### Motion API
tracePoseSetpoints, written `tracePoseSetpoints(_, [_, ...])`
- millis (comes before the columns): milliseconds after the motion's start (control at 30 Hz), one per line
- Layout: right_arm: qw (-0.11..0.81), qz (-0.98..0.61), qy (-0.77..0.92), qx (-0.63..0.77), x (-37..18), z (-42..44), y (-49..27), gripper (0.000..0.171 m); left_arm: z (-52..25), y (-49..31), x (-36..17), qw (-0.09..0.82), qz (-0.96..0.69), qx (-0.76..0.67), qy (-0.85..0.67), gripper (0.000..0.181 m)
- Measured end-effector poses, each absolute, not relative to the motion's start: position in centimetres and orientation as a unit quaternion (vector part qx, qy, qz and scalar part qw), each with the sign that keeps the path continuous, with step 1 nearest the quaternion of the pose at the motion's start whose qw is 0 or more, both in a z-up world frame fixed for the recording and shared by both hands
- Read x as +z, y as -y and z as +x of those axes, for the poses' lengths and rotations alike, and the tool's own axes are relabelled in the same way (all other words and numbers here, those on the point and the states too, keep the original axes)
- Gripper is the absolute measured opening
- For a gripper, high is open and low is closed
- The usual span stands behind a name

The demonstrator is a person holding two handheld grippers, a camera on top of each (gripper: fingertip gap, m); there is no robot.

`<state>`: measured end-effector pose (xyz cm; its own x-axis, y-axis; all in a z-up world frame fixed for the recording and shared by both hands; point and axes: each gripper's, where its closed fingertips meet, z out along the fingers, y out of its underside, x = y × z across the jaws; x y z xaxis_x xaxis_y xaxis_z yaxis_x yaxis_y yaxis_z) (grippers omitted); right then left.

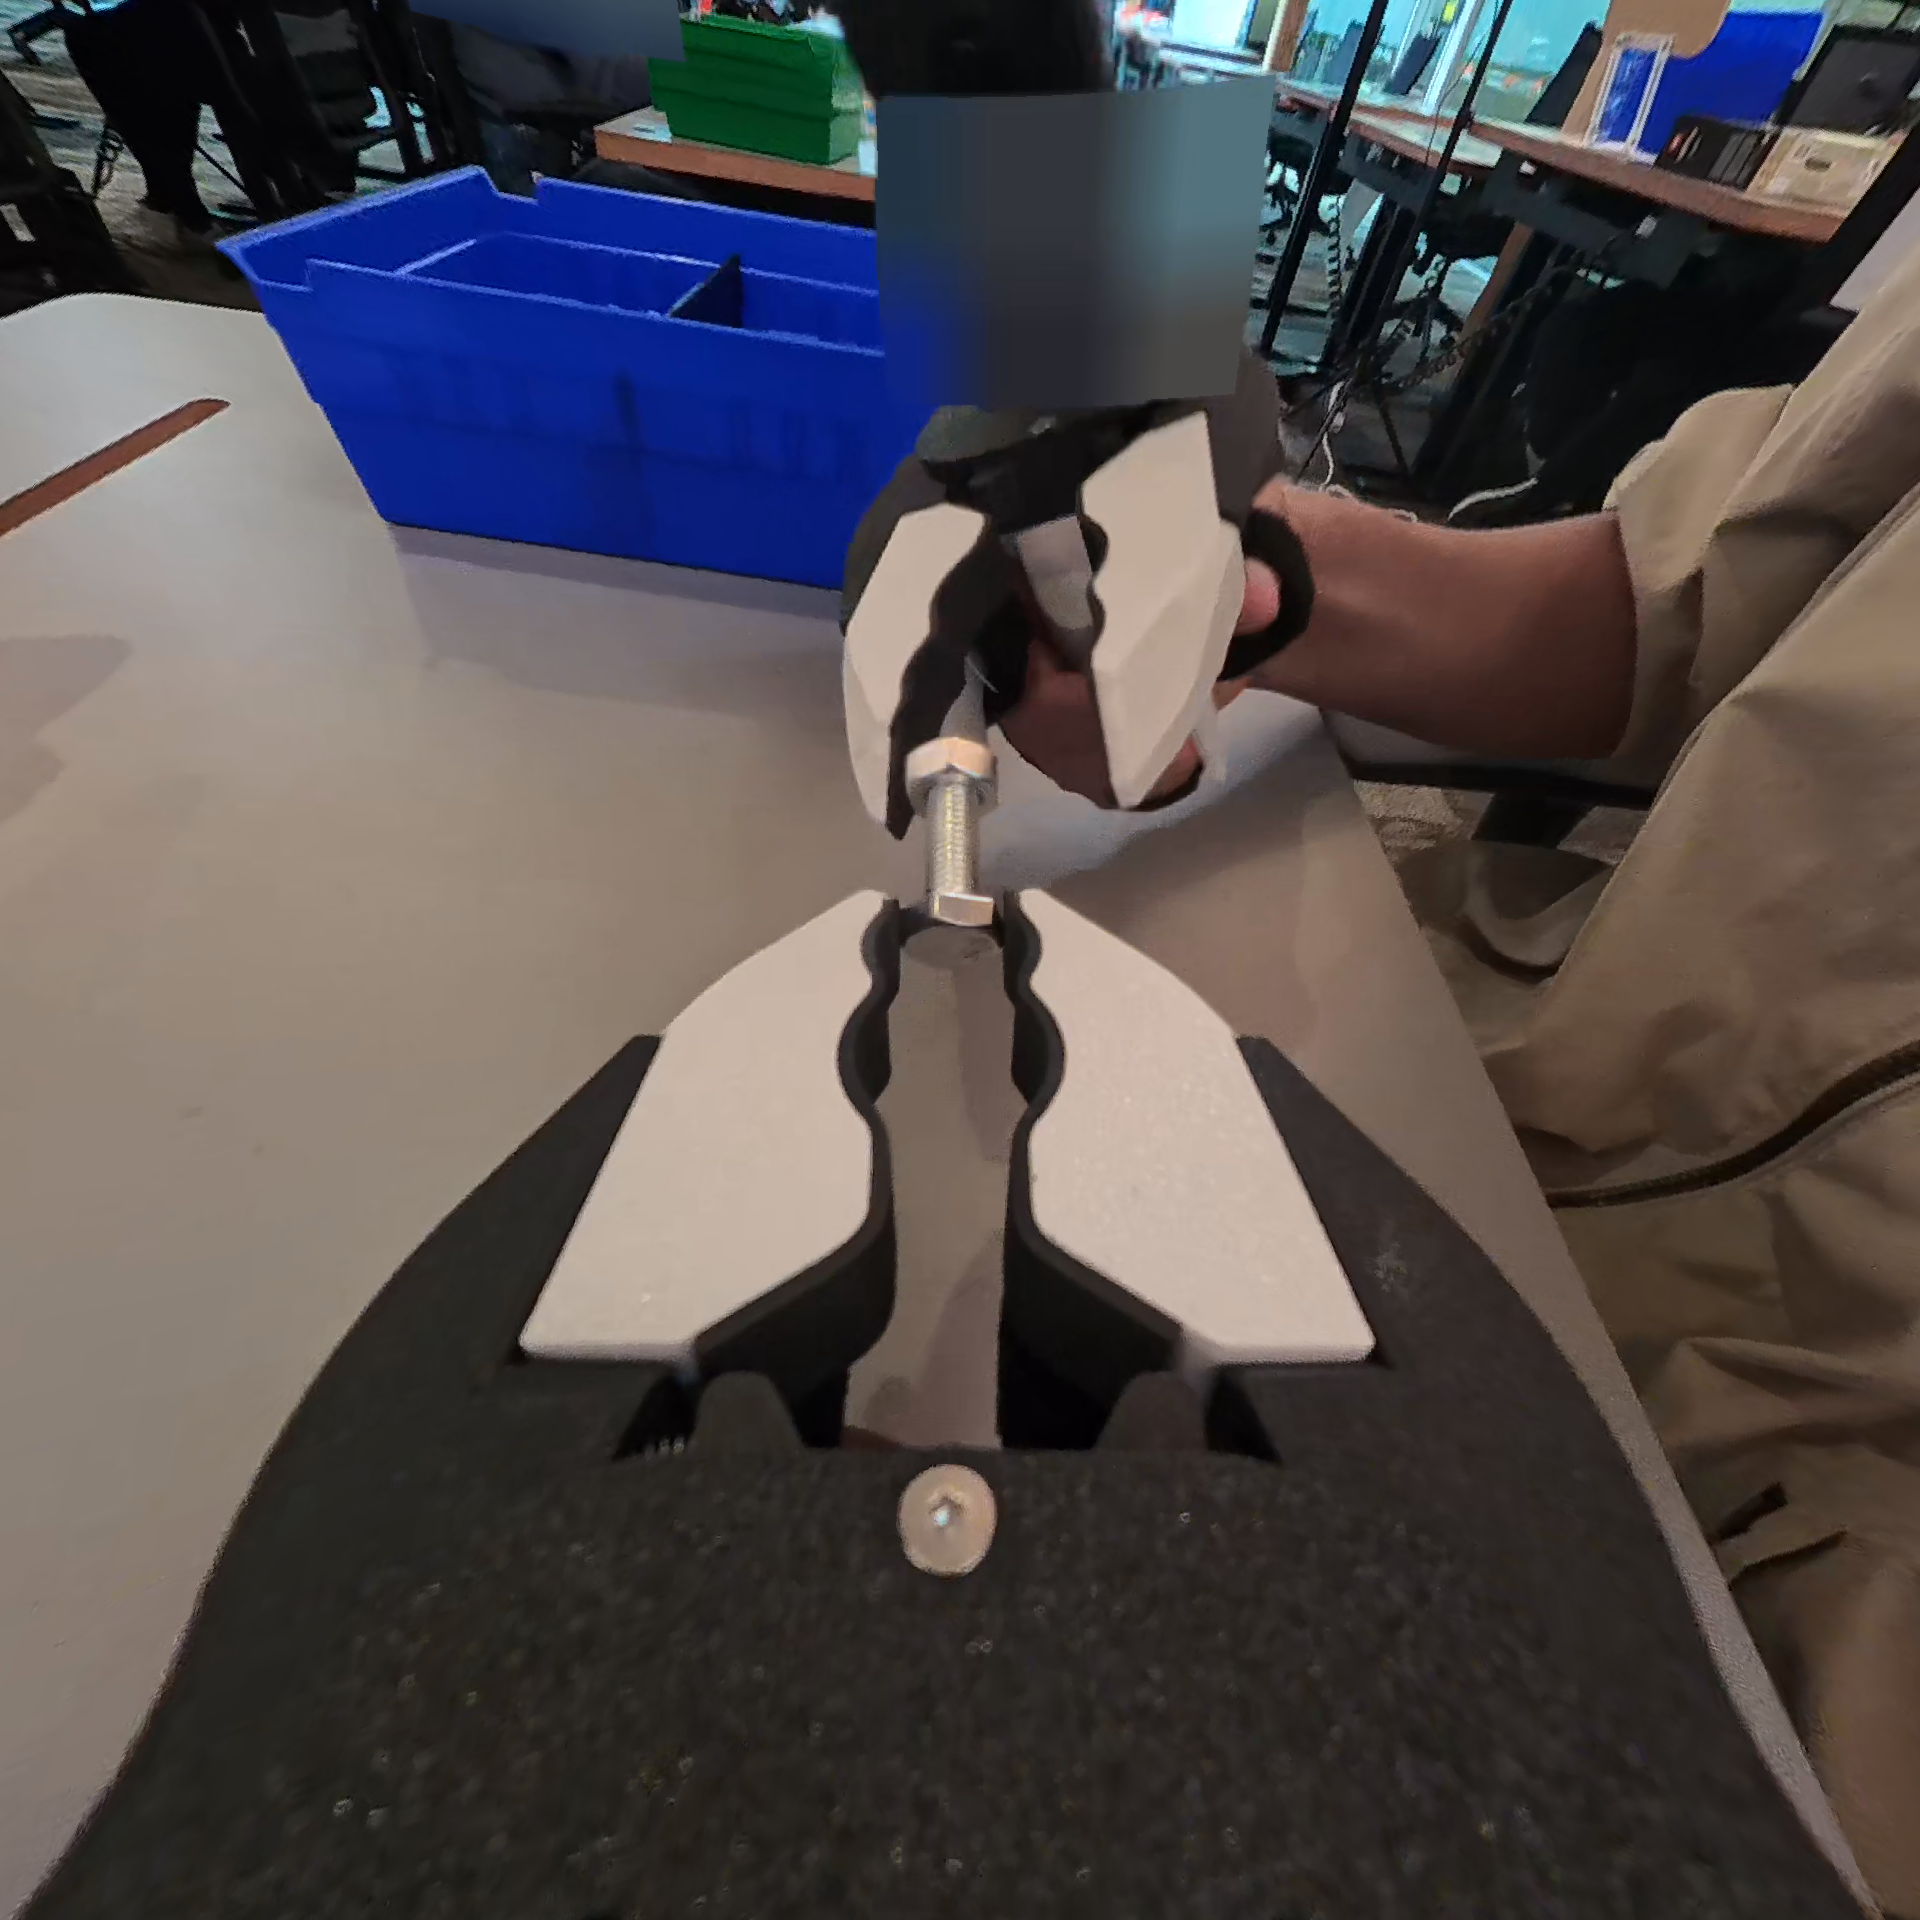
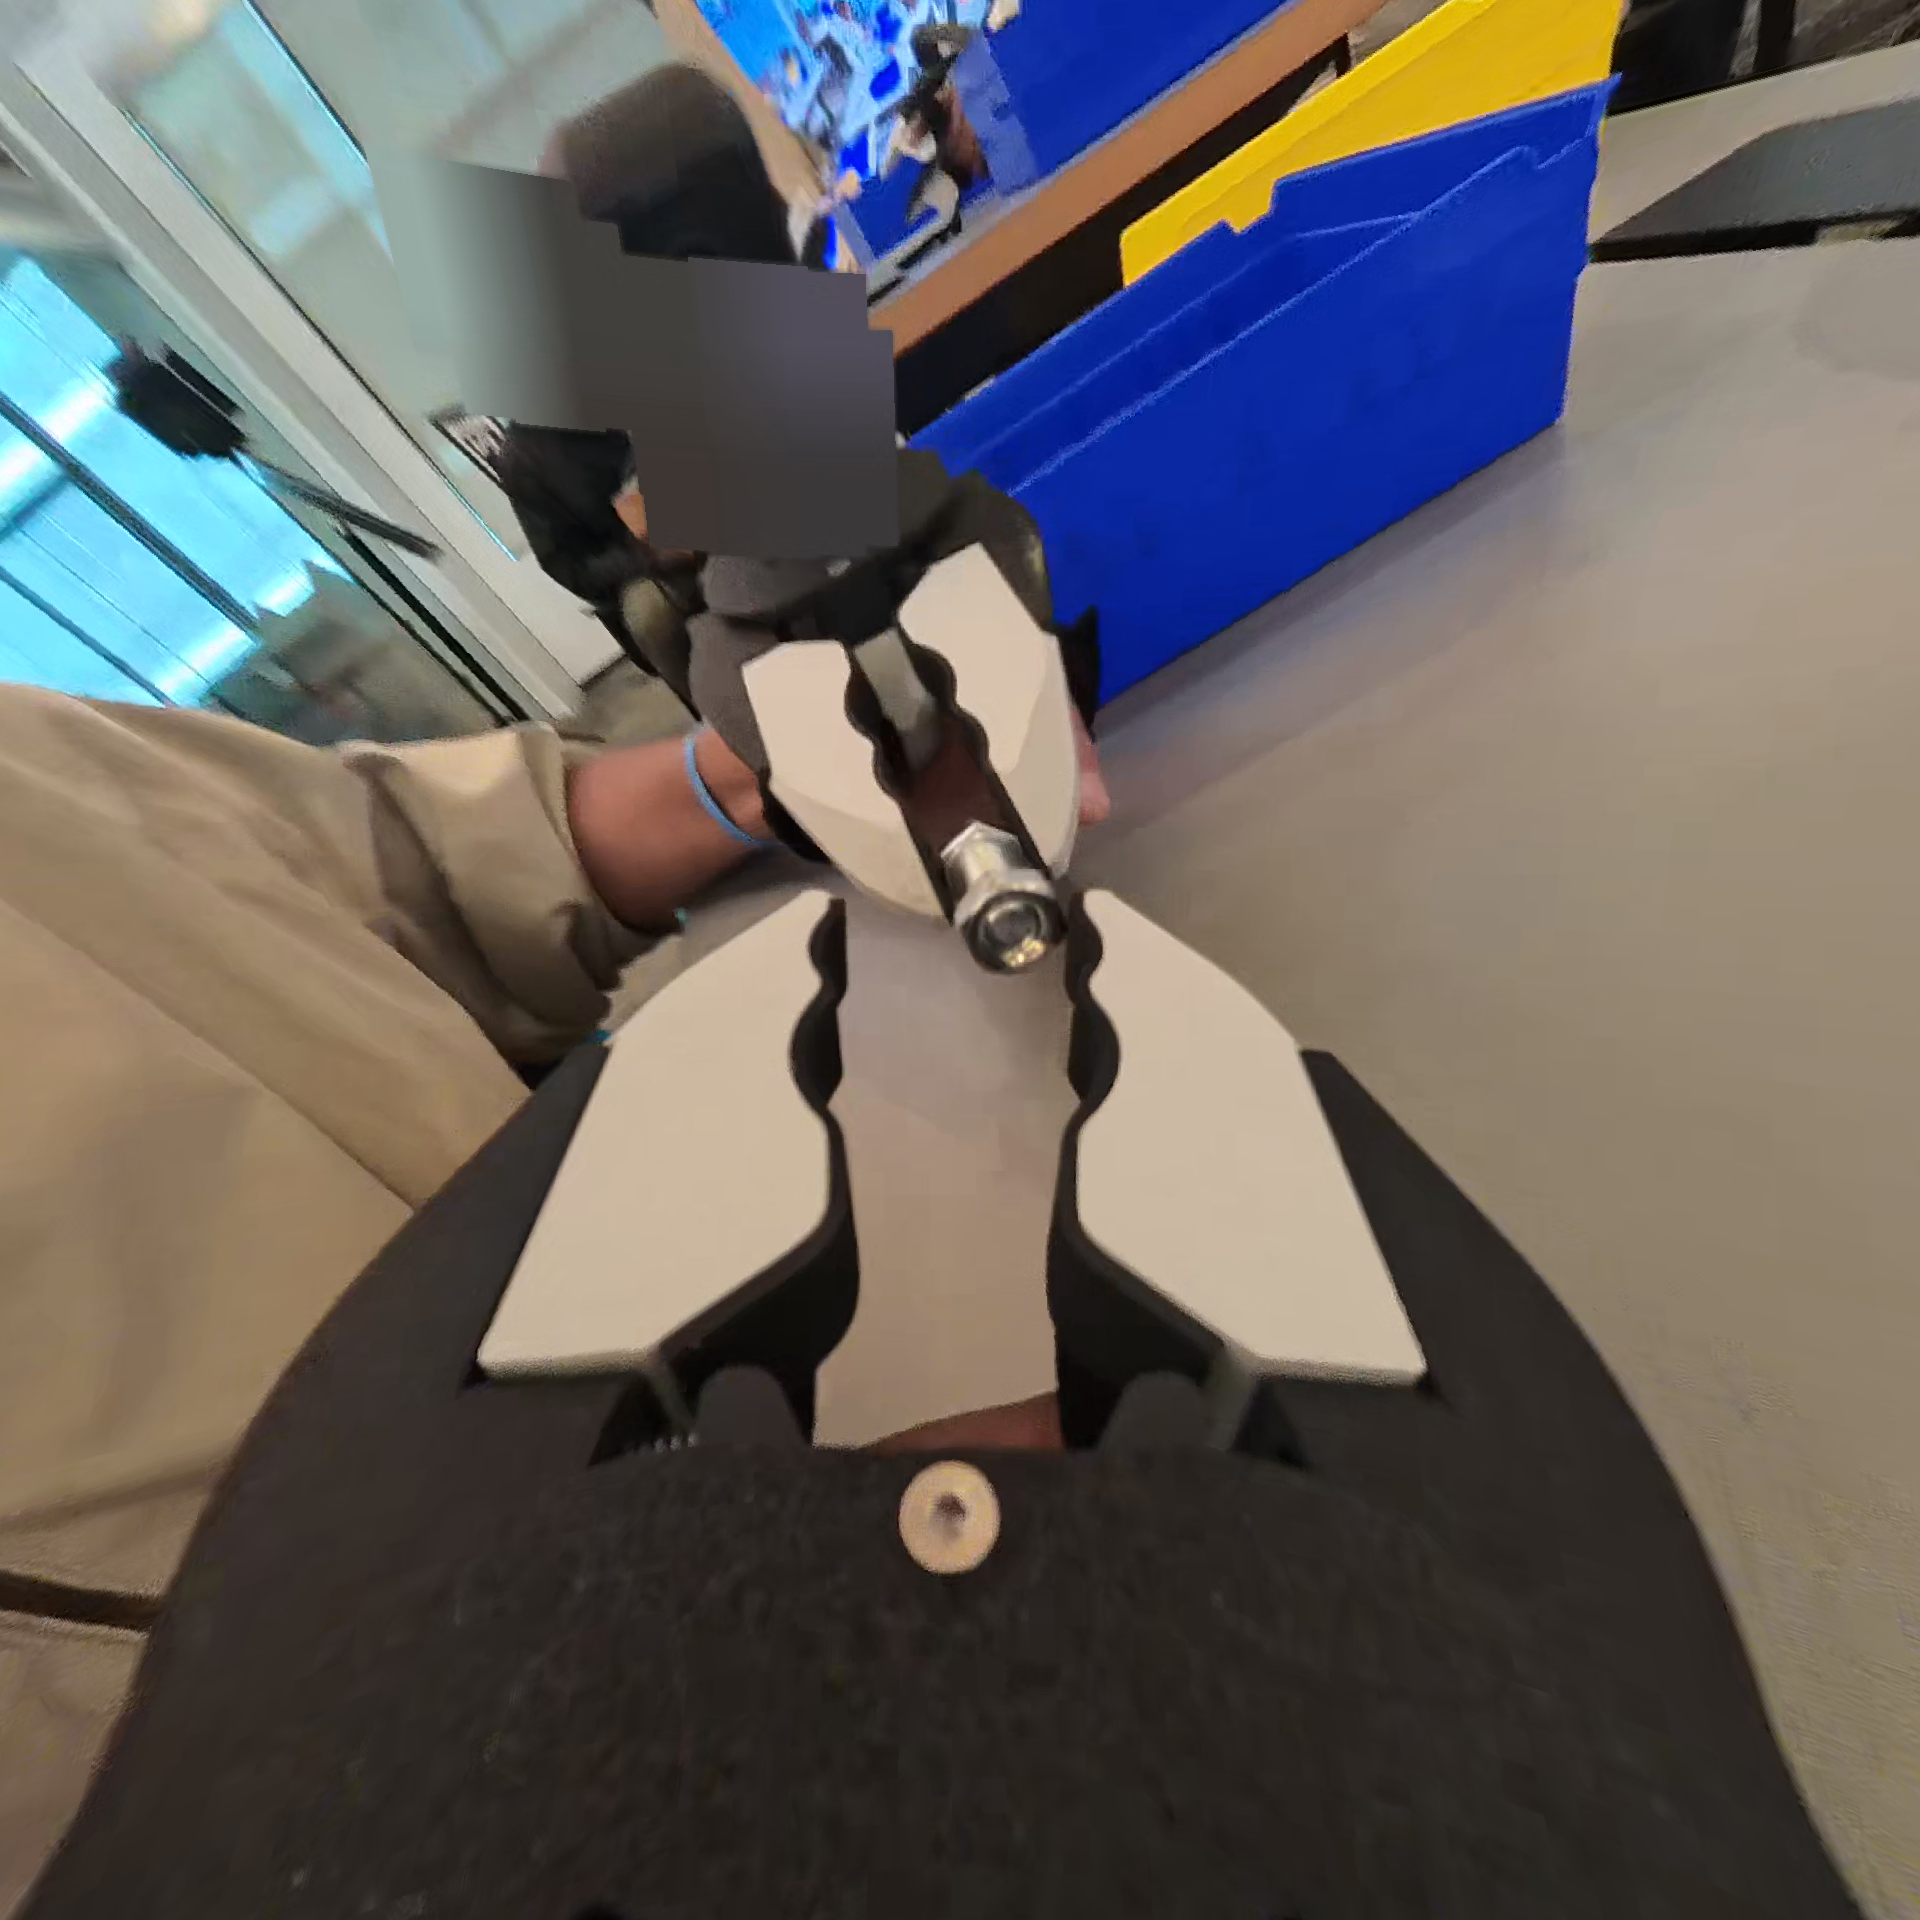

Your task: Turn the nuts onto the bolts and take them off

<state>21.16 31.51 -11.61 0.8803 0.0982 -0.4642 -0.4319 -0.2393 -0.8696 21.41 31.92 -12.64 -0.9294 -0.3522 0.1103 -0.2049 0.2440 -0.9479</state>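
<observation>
A silver bolt point(image 1: 953, 842) is held by its head between the fingertips of my left gripper point(image 1: 951, 914), just above the grey table point(image 1: 312, 831). A silver hex nut point(image 1: 951, 774) sits on the far end of its thread. My right gripper point(image 1: 1018, 810) faces the bolt, open, with the nut against the pad of one finger. In the right wrist view the nut point(image 2: 1003, 914) lies between the tips of my right gripper point(image 2: 958, 914), close to the right finger point(image 2: 1143, 1039). Behind it, the left gripper point(image 2: 987, 862) holds the bolt end-on.
A blue bin point(image 1: 582, 416) stands on the table behind the grippers; it also shows in the right wrist view point(image 2: 1299, 395) with a yellow bin point(image 2: 1351, 135) behind it. The table edge point(image 1: 1455, 987) runs close on the right, by the person's beige jacket point(image 1: 1714, 935). Less than 4 cm separates the two grippers' tips.
</observation>
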Motion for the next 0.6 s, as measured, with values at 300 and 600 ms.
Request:
tracePoseSetpoints(300, [0.604,-0.753,-0.1,0.24,-11.4,21.3,-31.2,0.018,20.7,-31.4,-12.2,0.051,-0.166,-0.6,-0.781,0.018])
tracePoseSetpoints(600, [0.589,-0.79,0.169,-0.032,-10.3,20.5,-31.0,0.018,19.8,-31.2,-10.8,-0.046,-0.175,-0.649,-0.739,0.018])
